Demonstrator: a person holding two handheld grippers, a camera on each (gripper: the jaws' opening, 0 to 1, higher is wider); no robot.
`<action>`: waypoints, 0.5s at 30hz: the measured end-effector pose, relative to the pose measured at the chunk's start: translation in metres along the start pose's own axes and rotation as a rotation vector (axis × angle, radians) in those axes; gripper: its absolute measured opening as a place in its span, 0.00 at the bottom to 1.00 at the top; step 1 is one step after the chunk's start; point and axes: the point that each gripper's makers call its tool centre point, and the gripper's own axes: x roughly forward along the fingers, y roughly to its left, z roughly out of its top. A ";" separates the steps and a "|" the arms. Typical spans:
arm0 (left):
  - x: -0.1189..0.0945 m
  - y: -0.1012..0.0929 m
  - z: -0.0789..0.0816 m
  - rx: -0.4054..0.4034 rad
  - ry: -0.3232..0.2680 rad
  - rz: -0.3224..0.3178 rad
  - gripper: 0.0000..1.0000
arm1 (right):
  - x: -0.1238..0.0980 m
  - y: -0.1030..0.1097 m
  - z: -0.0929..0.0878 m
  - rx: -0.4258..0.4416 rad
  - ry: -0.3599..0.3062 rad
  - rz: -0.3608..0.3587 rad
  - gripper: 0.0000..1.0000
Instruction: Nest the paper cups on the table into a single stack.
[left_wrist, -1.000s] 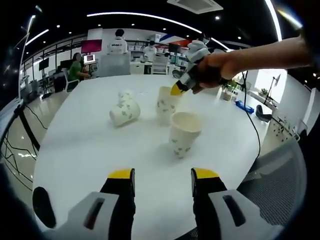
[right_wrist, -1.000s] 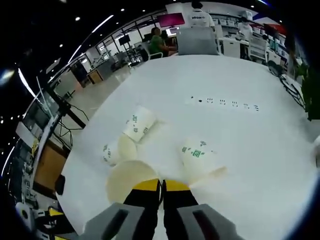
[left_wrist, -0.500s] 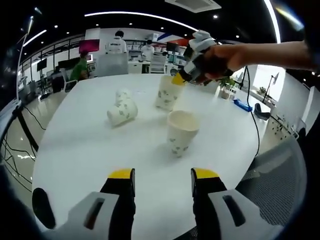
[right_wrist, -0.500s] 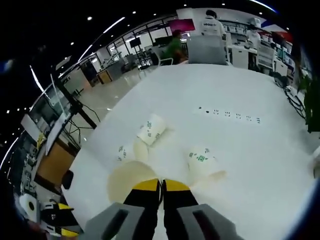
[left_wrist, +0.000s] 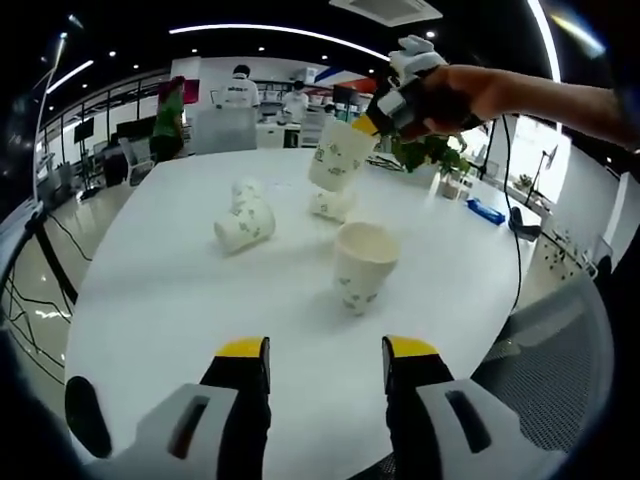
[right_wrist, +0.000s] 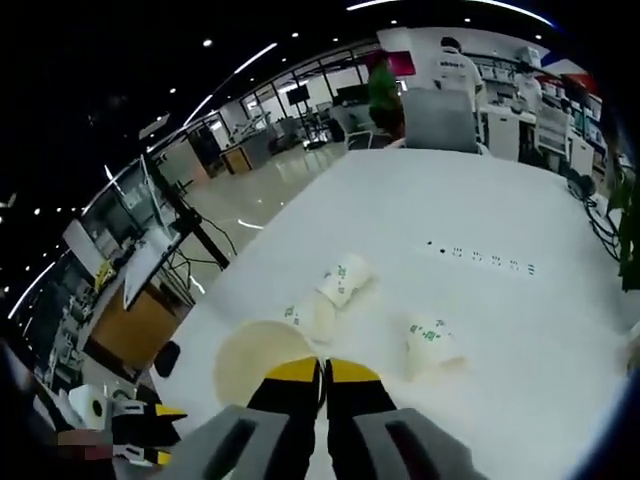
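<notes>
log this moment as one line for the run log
right gripper: shut on lifted cup | left gripper: open, idle | upright cup | table

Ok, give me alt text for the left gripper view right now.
The right tool holds a paper cup in the air above the white table. Below it sit an upright cup and two cups on their sides; the left tool is open in front.
</notes>
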 end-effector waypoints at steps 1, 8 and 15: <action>0.000 0.001 0.000 0.000 -0.001 0.002 0.45 | -0.002 0.002 -0.001 -0.013 0.006 0.002 0.00; -0.002 0.001 0.002 -0.005 -0.011 0.007 0.46 | -0.013 0.018 -0.018 -0.034 0.027 0.030 0.00; -0.001 -0.001 0.002 0.002 -0.009 -0.002 0.46 | -0.017 0.028 -0.033 -0.055 0.056 0.051 0.00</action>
